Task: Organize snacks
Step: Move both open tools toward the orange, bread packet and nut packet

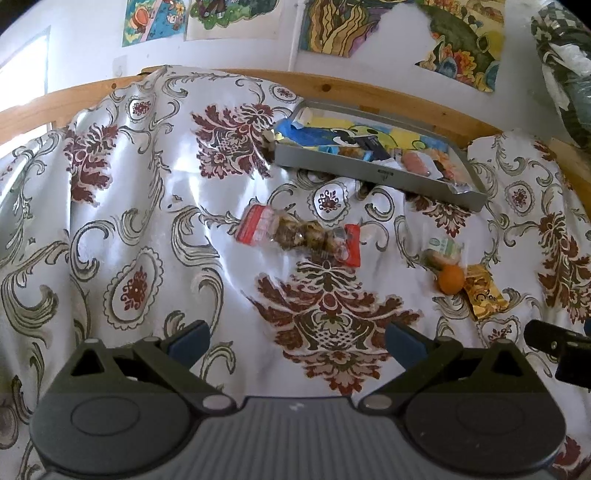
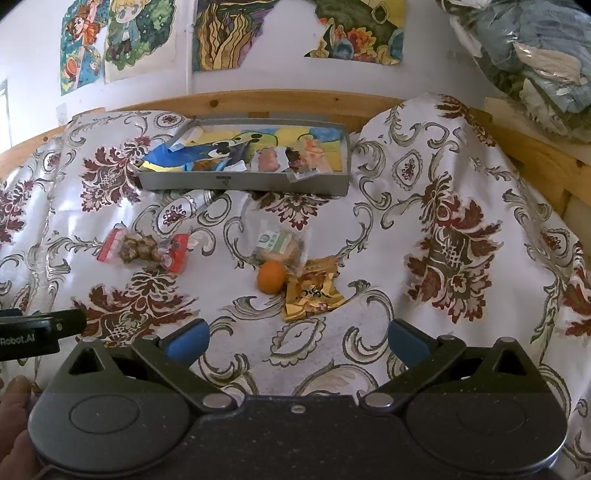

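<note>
A grey tray [image 1: 373,172] [image 2: 243,182] with a cartoon-printed bottom lies at the back of the patterned cloth and holds a few wrapped snacks. In front of it lie a clear red-ended snack bag [image 1: 299,236] [image 2: 146,249], a clear packet with a green label [image 1: 441,249] [image 2: 279,245], a small orange fruit [image 1: 450,279] [image 2: 272,277] and a gold wrapper [image 1: 482,291] [image 2: 312,291]. My left gripper [image 1: 297,341] is open, well short of the red-ended bag. My right gripper [image 2: 299,339] is open just short of the gold wrapper. Both hold nothing.
A wooden rail [image 1: 369,88] [image 2: 258,99] runs behind the cloth, with posters on the wall [image 2: 229,33] above. A plastic-wrapped bundle [image 2: 532,48] sits at the far right. The other gripper's black body [image 1: 557,347] [image 2: 37,328] shows at each view's edge.
</note>
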Available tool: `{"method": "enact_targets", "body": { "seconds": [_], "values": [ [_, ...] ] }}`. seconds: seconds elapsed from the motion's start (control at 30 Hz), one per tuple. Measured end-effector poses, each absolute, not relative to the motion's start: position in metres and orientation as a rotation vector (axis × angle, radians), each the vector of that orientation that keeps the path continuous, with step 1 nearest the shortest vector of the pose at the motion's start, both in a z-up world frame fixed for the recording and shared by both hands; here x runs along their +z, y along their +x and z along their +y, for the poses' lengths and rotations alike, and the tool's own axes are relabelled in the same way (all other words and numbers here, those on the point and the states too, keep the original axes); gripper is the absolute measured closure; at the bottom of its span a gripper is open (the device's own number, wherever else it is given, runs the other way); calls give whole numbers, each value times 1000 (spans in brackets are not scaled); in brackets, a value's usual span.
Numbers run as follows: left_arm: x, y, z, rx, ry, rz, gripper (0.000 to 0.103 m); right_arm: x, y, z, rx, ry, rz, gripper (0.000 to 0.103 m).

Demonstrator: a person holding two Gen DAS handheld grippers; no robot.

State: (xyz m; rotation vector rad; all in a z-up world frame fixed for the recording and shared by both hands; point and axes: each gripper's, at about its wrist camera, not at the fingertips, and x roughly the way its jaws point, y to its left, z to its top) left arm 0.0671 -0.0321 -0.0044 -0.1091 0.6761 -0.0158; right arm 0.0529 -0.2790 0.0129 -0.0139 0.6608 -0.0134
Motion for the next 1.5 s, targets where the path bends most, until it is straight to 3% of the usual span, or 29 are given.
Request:
{"method": "enact_targets", "body": {
  "seconds": [0.8, 1.5],
  "values": [
    [16, 120, -67, -27, -113, 640, 0, 50, 91, -308, 27, -80, 615, 1],
    [-13, 192, -116, -60, -31, 709, 0, 9, 166, -339, 144, -143, 734, 1]
  ]
}}
